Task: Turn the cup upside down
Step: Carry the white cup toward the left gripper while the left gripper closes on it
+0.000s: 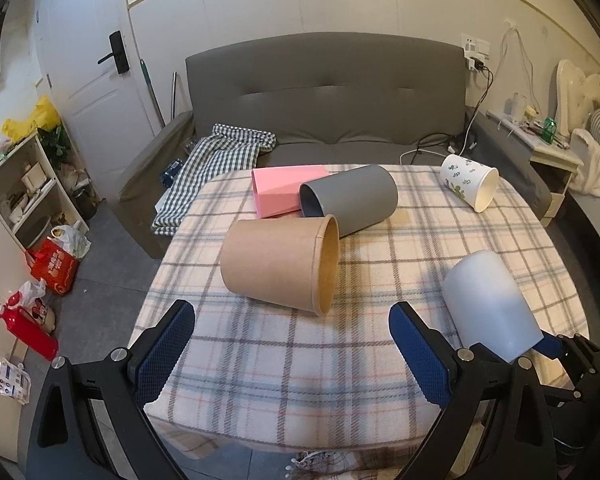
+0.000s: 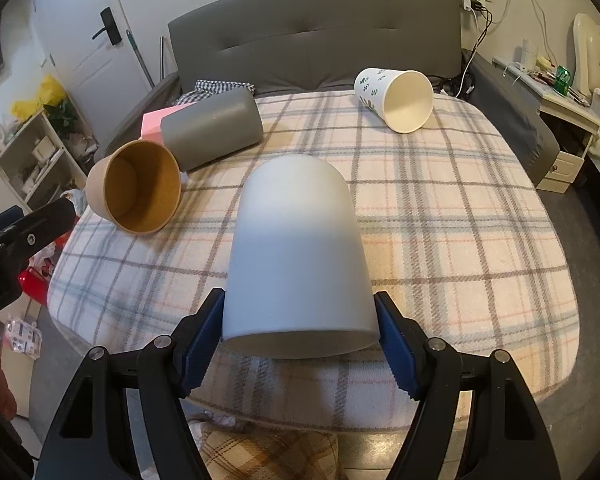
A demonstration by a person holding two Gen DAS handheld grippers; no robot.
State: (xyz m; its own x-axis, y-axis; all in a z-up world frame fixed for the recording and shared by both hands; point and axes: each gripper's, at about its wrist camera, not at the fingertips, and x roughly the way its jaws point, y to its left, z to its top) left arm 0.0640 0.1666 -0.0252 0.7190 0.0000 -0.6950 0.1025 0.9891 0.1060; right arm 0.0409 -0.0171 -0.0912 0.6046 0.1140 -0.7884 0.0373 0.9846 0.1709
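White cup [image 2: 298,256] lies at the near edge of the plaid-covered table [image 2: 460,216], long axis running near-to-far, closed base far, rim near. Right gripper [image 2: 300,336] clamped across its rim end, level. Left gripper [image 1: 292,344] spread wide, holding nothing, near the brown cup [image 1: 276,264].

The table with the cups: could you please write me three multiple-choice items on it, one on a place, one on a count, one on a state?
1. Where does the leaf-print cup lie on the table?
A. far right corner
B. near left corner
C. inside the brown cup

2. How many containers are on the table?
A. three
B. five
C. seven

3. What is the right gripper doing?
A. hanging open
B. clamping the white cup
C. clamping the grey cup

Answers:
1 A, it rests by the sofa-side right edge.
2 B: brown cup, grey cup, pink box, leaf-print, white.
3 B, both pads press its sides.
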